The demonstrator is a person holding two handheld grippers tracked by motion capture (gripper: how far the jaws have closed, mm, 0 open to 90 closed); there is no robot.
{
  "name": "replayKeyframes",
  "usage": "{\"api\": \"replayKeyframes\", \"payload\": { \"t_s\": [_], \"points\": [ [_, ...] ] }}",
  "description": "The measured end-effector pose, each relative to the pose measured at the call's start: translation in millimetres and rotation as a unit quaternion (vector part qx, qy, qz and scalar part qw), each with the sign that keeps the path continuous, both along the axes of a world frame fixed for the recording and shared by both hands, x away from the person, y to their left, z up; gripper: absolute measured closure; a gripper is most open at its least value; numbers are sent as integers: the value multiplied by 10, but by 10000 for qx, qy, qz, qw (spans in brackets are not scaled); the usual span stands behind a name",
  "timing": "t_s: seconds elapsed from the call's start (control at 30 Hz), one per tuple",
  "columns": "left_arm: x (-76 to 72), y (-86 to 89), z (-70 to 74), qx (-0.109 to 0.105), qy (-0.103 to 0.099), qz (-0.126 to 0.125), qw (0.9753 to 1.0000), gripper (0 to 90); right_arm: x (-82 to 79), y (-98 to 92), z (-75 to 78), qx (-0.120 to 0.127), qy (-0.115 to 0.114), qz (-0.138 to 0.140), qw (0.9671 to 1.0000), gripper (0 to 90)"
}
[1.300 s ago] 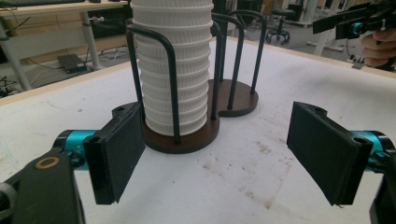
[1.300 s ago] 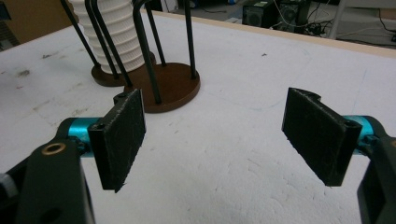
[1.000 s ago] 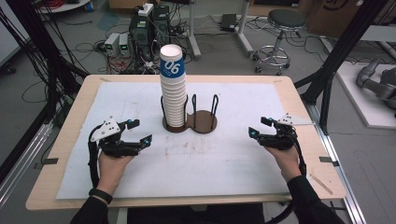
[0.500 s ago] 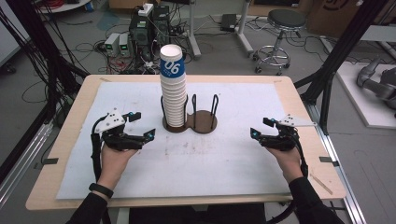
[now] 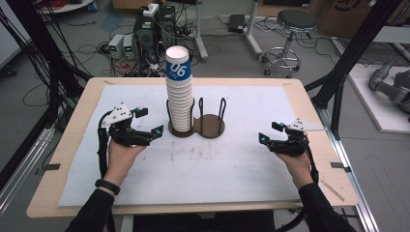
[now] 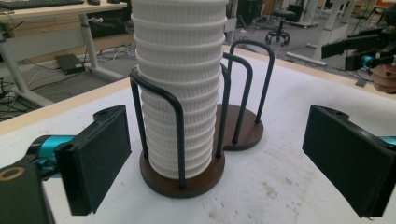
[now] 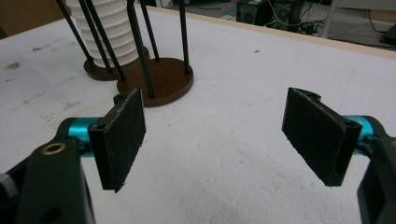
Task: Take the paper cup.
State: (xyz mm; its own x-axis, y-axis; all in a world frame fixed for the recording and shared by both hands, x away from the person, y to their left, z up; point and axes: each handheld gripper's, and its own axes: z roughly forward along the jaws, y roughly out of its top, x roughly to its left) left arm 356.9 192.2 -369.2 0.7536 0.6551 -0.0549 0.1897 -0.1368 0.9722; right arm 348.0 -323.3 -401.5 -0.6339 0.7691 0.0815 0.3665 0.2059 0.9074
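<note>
Ribbed white cup stack [image 6: 180,88], wire-loop wooden holder [image 5: 197,126], left gripper [image 5: 149,129] agape nr it.

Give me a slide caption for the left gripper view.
Open left gripper faces a tall stack of ribbed white paper cups standing in a dark brown wire-looped holder.

high: above, forward-down, far | gripper views: low, close | shared: cup stack [image 5: 179,96], holder [image 5: 208,126]
</note>
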Motion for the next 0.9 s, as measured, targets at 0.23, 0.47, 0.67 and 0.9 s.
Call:
{"api": "replayKeyframes", "payload": {
  "t_s": [0.23,0.47,0.67,0.9],
  "points": [
    [129,-56,68,-112,-15,3,9999,68,8,17,-4,-13,-8,20,10000,222],
    [268,-144,155,-70,-118,-5,9999,68,12,25,-8,-22,-6,28,10000,222],
    [399,-226,252,-19,-198,-25,9998,68,12,28,-7,-21,-15,30,10000,222],
    [561,-309,345,122,-301,34,9995,68,13,32,-7,-31,-41,50,10000,222]
  ]
}}
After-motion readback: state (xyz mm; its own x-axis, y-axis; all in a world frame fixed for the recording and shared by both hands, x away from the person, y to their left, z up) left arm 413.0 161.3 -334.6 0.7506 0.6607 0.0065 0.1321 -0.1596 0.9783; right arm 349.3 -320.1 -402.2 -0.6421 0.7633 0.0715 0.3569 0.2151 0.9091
